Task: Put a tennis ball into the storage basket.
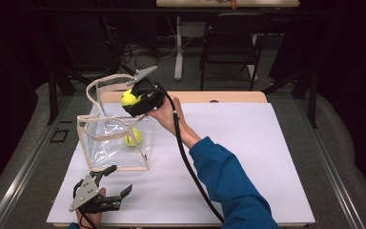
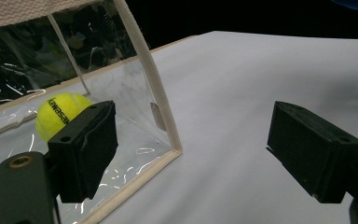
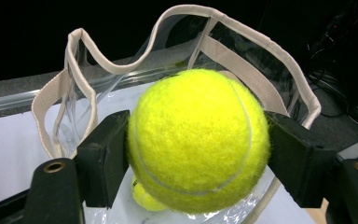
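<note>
The right gripper [image 1: 134, 98] has its fingers clamped on a tennis ball [image 3: 198, 140] directly above the clear bag's [image 1: 116, 143] open mouth, where a second ball [image 1: 133, 138] lies below, while the left gripper [image 1: 106, 191] rests spread apart beside the bag.

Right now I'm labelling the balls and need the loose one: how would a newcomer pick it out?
Start at the white table and find the clear bag with cream trim at its left side. On the bag's floor lies a yellow tennis ball. Unlike the second ball, which the right gripper grips above the bag's opening, nothing holds it.
</note>
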{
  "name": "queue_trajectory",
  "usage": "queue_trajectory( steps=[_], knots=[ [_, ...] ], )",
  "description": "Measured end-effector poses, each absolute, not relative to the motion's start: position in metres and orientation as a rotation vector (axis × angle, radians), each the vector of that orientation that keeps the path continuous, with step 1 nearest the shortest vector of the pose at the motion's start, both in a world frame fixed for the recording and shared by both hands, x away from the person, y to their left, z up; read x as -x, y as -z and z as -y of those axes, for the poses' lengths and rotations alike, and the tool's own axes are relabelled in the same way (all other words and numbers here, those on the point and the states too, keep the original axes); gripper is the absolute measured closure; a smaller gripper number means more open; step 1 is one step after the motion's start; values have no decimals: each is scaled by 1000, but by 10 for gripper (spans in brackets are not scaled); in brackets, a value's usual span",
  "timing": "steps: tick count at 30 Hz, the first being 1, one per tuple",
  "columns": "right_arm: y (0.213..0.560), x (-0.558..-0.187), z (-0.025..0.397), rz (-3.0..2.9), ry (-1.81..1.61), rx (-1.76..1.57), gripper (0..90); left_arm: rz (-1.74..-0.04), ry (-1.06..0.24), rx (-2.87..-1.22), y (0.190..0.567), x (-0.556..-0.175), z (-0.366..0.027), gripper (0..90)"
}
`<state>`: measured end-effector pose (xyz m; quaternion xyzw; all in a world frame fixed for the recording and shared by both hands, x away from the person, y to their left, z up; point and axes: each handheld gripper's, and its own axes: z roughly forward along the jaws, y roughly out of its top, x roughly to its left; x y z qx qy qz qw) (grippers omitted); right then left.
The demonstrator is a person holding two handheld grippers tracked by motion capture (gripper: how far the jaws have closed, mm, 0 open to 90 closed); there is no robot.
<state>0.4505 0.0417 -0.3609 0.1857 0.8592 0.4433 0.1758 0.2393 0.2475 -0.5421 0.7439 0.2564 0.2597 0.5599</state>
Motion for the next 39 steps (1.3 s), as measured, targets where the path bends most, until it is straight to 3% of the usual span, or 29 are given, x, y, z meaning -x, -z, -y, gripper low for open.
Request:
queue_trajectory(
  steps=[25,27,39],
  knots=[
    [365,-453,-45,-2451,-1215,-545,259,-606,-613,-1752,542,-239,-248,159],
    [365,-452,-45,-2433,-1226,-564,140,-606,-614,-1753,542,-239,-248,159],
    [355,-445,-21,-2450,-1320,-558,31,-605,-613,-1756,542,-239,-248,159]
  ],
)
